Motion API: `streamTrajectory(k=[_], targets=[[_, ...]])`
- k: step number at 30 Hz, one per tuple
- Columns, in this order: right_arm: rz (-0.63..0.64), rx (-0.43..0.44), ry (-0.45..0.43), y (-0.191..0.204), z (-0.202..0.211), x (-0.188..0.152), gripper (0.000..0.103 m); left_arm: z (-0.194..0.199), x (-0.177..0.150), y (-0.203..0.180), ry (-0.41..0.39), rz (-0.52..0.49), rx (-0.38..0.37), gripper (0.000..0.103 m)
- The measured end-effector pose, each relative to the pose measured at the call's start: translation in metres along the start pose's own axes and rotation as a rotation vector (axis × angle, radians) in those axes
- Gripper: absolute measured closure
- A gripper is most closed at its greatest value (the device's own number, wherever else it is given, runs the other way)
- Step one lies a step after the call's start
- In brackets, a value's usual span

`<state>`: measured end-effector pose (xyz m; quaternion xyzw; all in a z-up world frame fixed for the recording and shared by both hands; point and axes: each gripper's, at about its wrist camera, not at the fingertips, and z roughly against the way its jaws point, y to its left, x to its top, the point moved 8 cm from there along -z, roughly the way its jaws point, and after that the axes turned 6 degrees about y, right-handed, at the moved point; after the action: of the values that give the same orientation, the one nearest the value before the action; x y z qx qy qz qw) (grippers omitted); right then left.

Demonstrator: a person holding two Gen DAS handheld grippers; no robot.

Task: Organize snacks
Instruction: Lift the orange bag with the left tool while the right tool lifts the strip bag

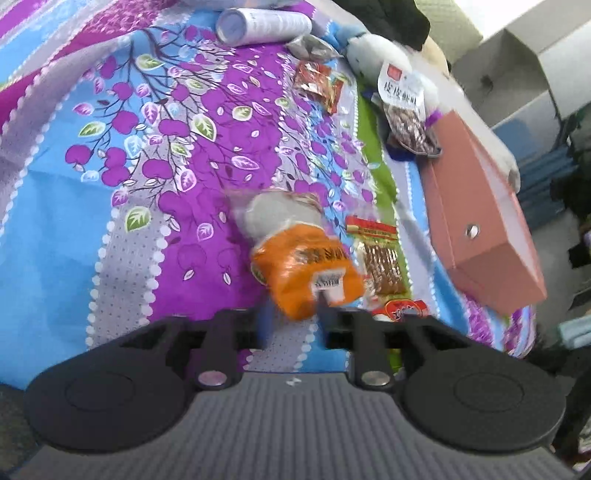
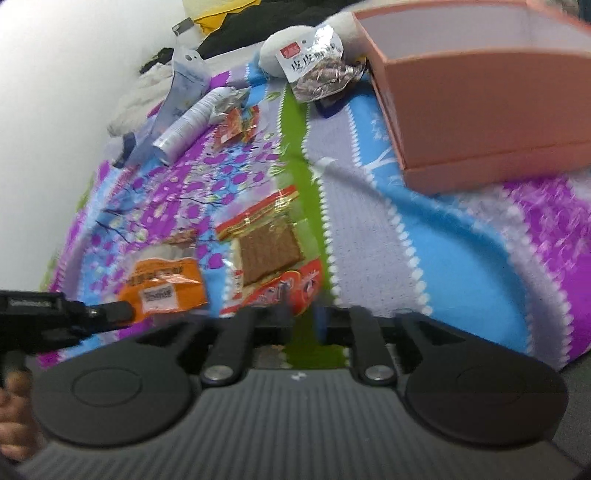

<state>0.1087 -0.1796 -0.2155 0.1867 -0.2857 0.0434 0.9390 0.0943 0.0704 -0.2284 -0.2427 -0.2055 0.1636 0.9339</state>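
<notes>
An orange snack bag [image 1: 303,269] lies on the flowered bedspread right in front of my left gripper [image 1: 293,317], whose fingers stand apart around its near end. It also shows in the right wrist view [image 2: 164,282], with the left gripper [image 2: 122,312] touching it. Beside it lie a brown biscuit pack [image 1: 380,258] [image 2: 267,247] and a red packet [image 1: 404,308] [image 2: 288,290]. My right gripper [image 2: 301,317] is open and empty just short of the red packet. An open pink box [image 1: 480,218] [image 2: 480,110] stands to the right.
A white-labelled snack bag [image 1: 402,110] [image 2: 317,70] leans near the box's far end. Small red packets [image 1: 319,85] [image 2: 236,127], a white cylinder can [image 1: 262,26] [image 2: 188,125] and a plush toy [image 1: 373,48] lie further back. The bed edge is to the right.
</notes>
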Motion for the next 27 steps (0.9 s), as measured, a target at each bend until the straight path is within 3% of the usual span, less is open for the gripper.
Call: streamTrajectory(k=[1, 3, 7, 13, 19, 27], targets=[[-0.001, 0.005, -0.019, 0.0, 0.001, 0.002, 0.019, 0.001, 0.001, -0.002, -0.012, 0.001, 0.006, 0.028], [0.009, 0.002, -0.045, 0.0, 0.002, 0.008, 0.019, 0.003, 0.004, -0.004, -0.045, 0.006, 0.016, 0.016], [0.124, -0.028, -0.031, 0.008, -0.011, 0.012, 0.018, -0.001, 0.013, -0.012, -0.057, 0.024, 0.007, 0.012], [0.25, -0.002, -0.009, 0.029, -0.034, 0.012, 0.018, -0.015, 0.025, -0.018, -0.07, 0.008, 0.104, 0.007], [0.345, -0.027, 0.023, 0.038, -0.054, 0.01, 0.018, -0.035, 0.03, -0.018, -0.038, 0.046, 0.143, 0.006], [0.439, -0.045, -0.015, 0.047, -0.067, 0.011, 0.017, -0.06, 0.033, -0.023, -0.005, 0.005, 0.234, 0.003]])
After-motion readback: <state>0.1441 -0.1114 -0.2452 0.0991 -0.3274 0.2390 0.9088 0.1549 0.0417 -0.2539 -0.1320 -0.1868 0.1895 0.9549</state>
